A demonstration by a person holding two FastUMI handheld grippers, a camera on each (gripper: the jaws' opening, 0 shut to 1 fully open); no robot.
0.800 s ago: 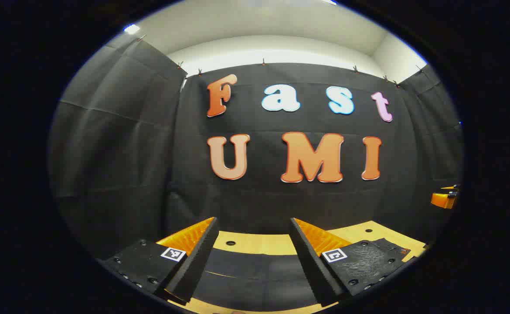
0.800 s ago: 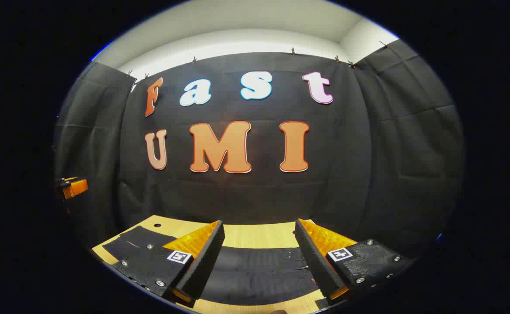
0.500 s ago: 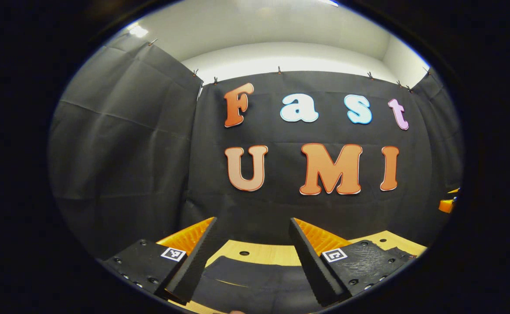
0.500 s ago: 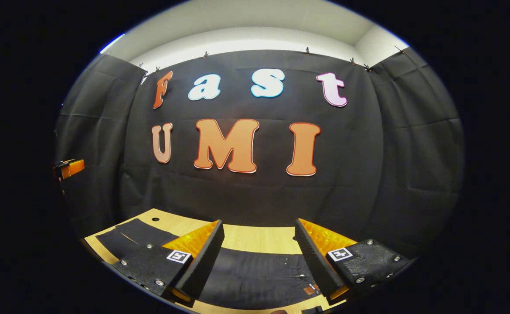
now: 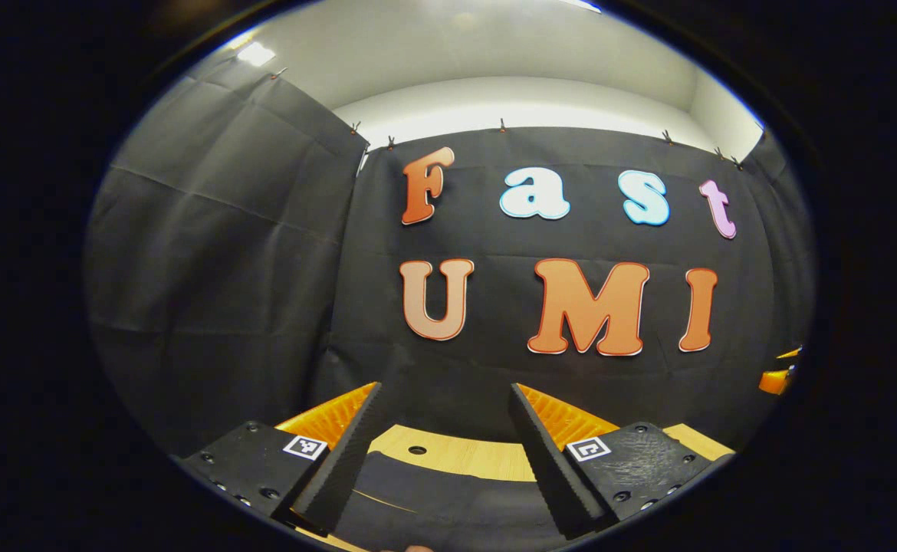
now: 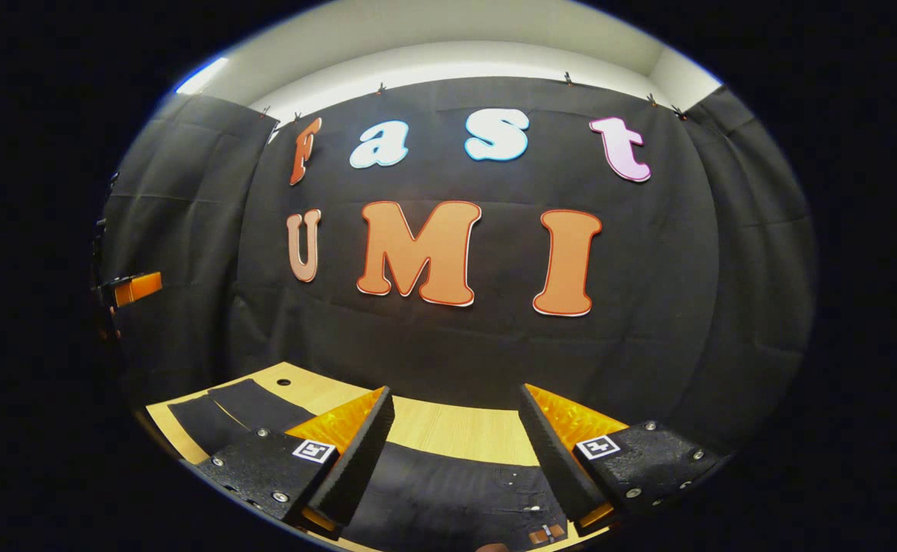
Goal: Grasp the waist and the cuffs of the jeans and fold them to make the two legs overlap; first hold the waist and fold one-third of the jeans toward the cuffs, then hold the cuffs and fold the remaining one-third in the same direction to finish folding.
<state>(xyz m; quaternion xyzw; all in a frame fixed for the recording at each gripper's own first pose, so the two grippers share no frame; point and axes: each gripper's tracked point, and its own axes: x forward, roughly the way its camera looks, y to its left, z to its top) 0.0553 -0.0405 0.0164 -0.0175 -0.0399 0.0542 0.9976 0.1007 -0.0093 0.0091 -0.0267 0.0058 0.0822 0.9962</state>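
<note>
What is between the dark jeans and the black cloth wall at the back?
Bare wooden table lies between the jeans and the cloth wall in the right gripper view; the left gripper view shows a small hole there.

Dark jeans point(image 6: 448, 491) on the wooden table point(image 6: 456, 429) run under the right gripper's fingers point(image 6: 353, 460) and past the view's lower edge.

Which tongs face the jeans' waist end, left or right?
The right tongs: rivets and a brown patch show on the jeans between their fingers. Between the left tongs the fabric is plain.
</note>
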